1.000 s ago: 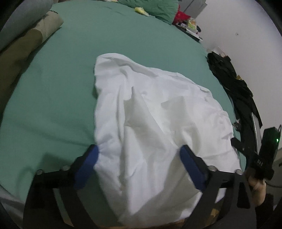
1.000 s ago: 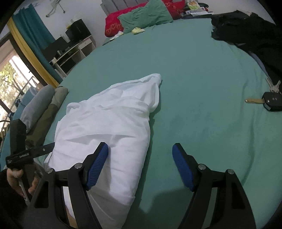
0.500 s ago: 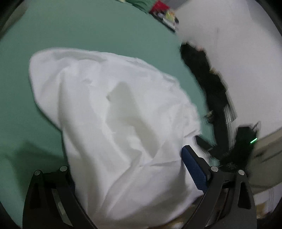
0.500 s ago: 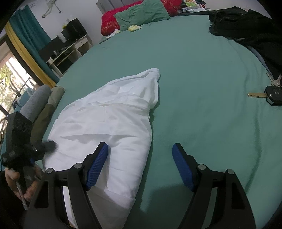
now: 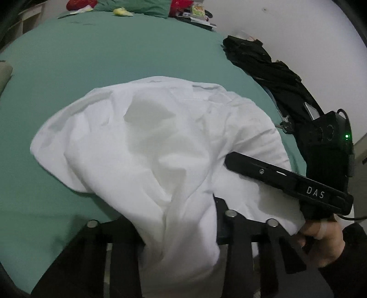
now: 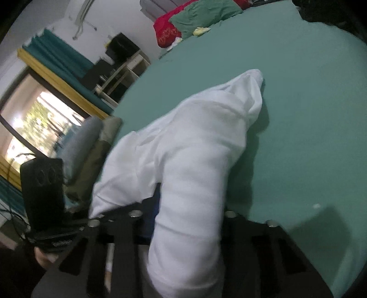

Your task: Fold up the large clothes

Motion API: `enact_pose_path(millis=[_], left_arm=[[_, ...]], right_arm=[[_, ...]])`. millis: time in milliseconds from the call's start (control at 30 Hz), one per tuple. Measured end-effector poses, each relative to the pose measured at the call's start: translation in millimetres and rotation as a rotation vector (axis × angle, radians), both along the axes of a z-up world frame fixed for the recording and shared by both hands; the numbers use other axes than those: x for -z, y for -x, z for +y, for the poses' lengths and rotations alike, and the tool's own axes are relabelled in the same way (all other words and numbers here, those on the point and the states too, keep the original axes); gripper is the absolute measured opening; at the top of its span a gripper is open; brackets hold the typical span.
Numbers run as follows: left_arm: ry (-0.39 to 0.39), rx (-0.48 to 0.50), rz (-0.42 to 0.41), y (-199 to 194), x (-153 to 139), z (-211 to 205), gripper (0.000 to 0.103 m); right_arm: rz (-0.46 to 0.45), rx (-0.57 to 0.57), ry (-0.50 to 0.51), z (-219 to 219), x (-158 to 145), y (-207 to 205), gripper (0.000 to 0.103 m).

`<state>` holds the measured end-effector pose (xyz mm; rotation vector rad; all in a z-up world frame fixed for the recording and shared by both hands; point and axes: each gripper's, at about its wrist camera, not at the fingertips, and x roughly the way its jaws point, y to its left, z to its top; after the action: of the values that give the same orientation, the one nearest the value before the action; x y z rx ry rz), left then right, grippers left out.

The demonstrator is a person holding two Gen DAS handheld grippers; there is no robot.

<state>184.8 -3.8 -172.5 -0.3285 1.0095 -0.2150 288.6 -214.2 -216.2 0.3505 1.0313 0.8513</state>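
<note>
On the far left of my right wrist view I see a bright window (image 6: pixel 39 123) edged by a teal and yellow curtain (image 6: pixel 59 62), with rolled grey and olive bedding (image 6: pixel 91 146) lying on the left edge of the bed (image 6: pixel 298 114). The white garment (image 5: pixel 160 146) lies bunched on the green sheet at the near side of the bed, its far end trailing away toward the middle. My left tongs (image 5: pixel 179 229) have just been closing, and a thick fold of the white garment now runs down between them, hiding the pads; they look clamped on that cloth. To the right, my right tongs (image 6: pixel 188 220) have also just been closing, and another bundle of the same garment fills the gap between their arms, so they too grip it. In the left wrist view the right tongs' black body lies across the cloth's right edge, held by a hand (image 5: pixel 321 238) in a dark sleeve. Farther right a heap of black clothes (image 5: pixel 259 62) sits at the bed's right edge by the white wall. Red and green pillows (image 6: pixel 195 18) rest at the far end.
</note>
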Motion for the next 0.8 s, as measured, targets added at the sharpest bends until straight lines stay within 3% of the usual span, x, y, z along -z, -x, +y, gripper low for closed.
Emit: enact_pose_path(millis=[167,500,800], left_arm=[[0.053,-0.026,-0.049,10.0,-14.9,13.4,0.025],[0.020,-0.009,-0.232,38.7,-95.6,35.5,0.024],[-0.011,-0.052,-0.340,53.7,-158.5,86.2,0.024]], right_arm=[[-0.113,0.019,0.005,4.5,-32.0,17.3,0.023],[-0.305,0.049,-0.054,16.8,-111.6,49.8,0.023],[-0.399,0.022,-0.131,71.9,-164.0,61.2,0.023]])
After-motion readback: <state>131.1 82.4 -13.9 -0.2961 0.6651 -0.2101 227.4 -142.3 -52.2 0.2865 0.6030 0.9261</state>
